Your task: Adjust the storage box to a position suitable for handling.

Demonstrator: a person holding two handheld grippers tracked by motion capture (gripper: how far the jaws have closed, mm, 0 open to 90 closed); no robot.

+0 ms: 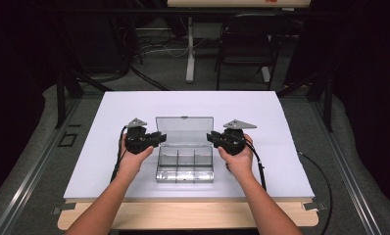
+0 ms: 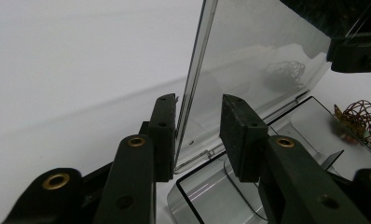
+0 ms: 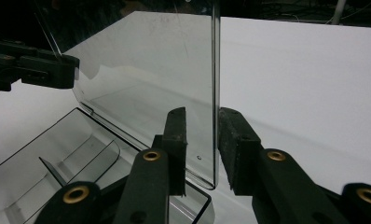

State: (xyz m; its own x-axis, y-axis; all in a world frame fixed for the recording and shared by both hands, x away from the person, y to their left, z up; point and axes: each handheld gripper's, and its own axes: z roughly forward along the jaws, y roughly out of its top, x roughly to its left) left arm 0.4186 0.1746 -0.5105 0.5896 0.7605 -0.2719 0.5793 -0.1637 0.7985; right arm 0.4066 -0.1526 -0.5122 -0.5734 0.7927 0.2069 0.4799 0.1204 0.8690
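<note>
A clear plastic organizer box (image 1: 185, 169) sits near the front middle of the white desk (image 1: 109, 107), its lid (image 1: 184, 129) standing upright at the back edge. Thin dividers split the tray into compartments. In the left gripper view a small tangle of coppery wire (image 2: 360, 117) lies in one compartment toward the far side; it is too small to say what it is, perhaps a wire ornament.

The left gripper (image 1: 157, 138), held in the person's left hand (image 1: 133, 157), reaches in from the left to the lid's left edge. Along its own jaws (image 2: 198, 135), the lid edge runs up through the gap between them: one pad lies right against the plastic, the other stands clear of it, so the jaws are parted around the lid and not clamped.

The right gripper (image 1: 210, 137), in the right hand (image 1: 239, 160), mirrors this at the lid's right edge. In its own view (image 3: 203, 144) the lid's edge rises between the two pads with a narrow gap on either side, so these jaws too are spread and straddle the lid without pinching it. The other gripper's dark body shows at the far corner of the lid.

Beyond the desk, a dark folding chair (image 1: 247, 44) stands on the floor.
</note>
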